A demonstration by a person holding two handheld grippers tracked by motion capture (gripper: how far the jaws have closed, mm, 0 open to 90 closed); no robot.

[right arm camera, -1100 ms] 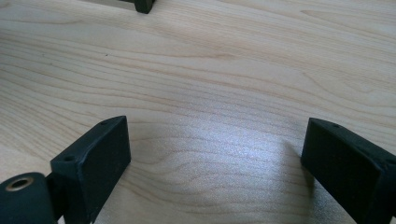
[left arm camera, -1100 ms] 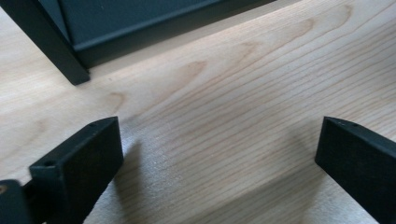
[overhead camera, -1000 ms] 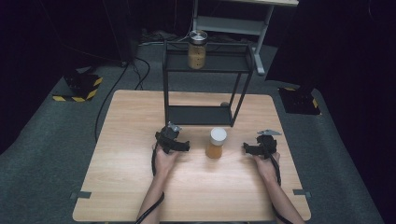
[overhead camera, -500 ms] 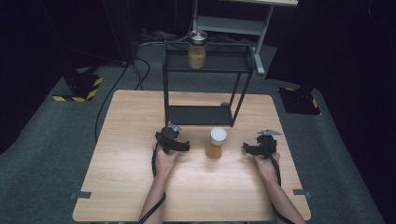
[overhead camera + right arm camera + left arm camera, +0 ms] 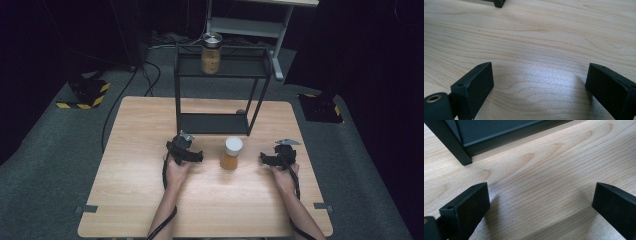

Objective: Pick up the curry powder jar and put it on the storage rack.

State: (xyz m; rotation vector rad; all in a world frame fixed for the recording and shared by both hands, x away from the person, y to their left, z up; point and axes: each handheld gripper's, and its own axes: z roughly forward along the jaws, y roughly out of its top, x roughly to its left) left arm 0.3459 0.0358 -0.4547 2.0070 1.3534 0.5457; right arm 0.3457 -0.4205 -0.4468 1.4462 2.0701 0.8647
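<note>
two grippers rest on the table (image 5: 125, 200), jaws apart and empty: left gripper (image 5: 196, 156), right gripper (image 5: 263, 159). the jar (image 5: 231, 153) stands upright between them, just before the rack (image 5: 222, 122). risk: smooth round glass could slip or tip under an off-centre squeeze. wood grain matte; rack dark metal.

Each black tool (image 5: 186, 150) (image 5: 280, 155) has two blocky matte jaws (small screw holes), a trailing black cable, bare forearms.
</note>
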